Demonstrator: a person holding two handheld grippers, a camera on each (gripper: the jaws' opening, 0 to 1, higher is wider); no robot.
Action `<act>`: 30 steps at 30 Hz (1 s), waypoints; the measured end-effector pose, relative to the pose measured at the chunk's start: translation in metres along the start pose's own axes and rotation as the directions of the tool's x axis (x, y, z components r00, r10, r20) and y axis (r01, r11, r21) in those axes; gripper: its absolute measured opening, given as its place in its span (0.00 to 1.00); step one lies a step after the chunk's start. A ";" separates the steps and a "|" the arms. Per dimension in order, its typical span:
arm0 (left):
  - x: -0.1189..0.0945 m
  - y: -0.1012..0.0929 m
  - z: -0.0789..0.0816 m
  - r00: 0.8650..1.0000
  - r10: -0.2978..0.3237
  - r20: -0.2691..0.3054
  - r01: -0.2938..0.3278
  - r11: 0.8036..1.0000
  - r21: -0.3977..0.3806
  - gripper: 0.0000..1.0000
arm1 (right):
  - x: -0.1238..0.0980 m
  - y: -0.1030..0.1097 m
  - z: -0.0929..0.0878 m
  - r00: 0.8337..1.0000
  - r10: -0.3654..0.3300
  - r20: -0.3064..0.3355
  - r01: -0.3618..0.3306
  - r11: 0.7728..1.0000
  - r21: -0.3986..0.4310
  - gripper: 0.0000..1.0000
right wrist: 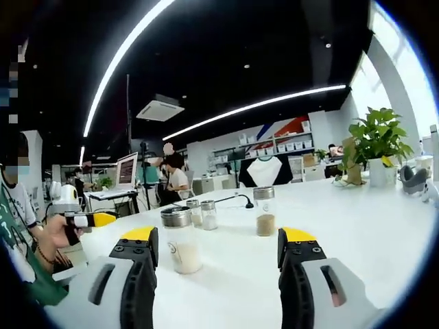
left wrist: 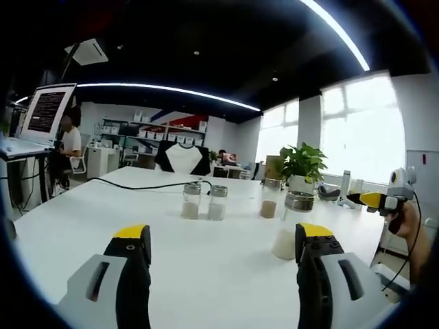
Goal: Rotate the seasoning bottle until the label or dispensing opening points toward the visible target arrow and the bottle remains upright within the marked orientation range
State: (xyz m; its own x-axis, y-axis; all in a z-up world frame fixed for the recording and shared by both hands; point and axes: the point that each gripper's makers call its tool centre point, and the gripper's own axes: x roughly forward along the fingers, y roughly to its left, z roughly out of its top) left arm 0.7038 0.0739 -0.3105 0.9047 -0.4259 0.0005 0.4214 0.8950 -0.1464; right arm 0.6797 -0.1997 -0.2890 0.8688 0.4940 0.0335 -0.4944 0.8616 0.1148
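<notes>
Nearest item, left gripper view: my left gripper (left wrist: 223, 250), yellow-tipped jaws spread wide, nothing between them, held low over the white table (left wrist: 82, 219).

Right gripper view: my right gripper (right wrist: 218, 250), jaws likewise parted and empty. It also enters the left gripper view from the right (left wrist: 370, 200), in my hand (left wrist: 411, 226).

Seasoning bottle (left wrist: 293, 225), glass with metal cap, pale contents, upright on the table, just beyond my left gripper's right jaw. In the right gripper view (right wrist: 180, 240) it stands close beside my right gripper's left jaw, untouched.

Brown-filled jar (right wrist: 265, 211), upright, farther back, between the jaw lines.

Pair of small jars (left wrist: 204, 201), side by side, mid-table, well apart from the seasoning bottle.

Black cable (left wrist: 147, 185), lying across the far tabletop.

Potted plant (left wrist: 302, 164), at the table's far edge.

Arrow or orientation mark: I cannot make one out.
</notes>
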 end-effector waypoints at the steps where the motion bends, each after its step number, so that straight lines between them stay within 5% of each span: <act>1: 0.000 0.000 0.000 1.000 -0.004 -0.003 0.004 1.000 -0.001 0.92 | -0.002 -0.002 0.001 1.000 -0.009 0.008 0.009 1.000 0.008 0.72; 15: -0.001 0.001 0.003 1.000 -0.010 0.021 0.010 1.000 0.018 0.94 | 0.000 -0.004 -0.010 0.997 -0.079 0.012 0.079 0.997 -0.022 0.75; 30: 0.000 0.009 0.003 1.000 -0.003 0.023 0.003 1.000 0.010 0.94 | 0.030 -0.019 0.020 0.996 -0.088 0.013 0.089 0.995 -0.054 0.76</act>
State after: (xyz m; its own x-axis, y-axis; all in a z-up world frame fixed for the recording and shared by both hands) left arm 0.7074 0.0821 -0.3088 0.9047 -0.4255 0.0236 0.4245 0.8951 -0.1363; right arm 0.7155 -0.2035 -0.2705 0.9092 0.4147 0.0361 -0.4162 0.9070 0.0639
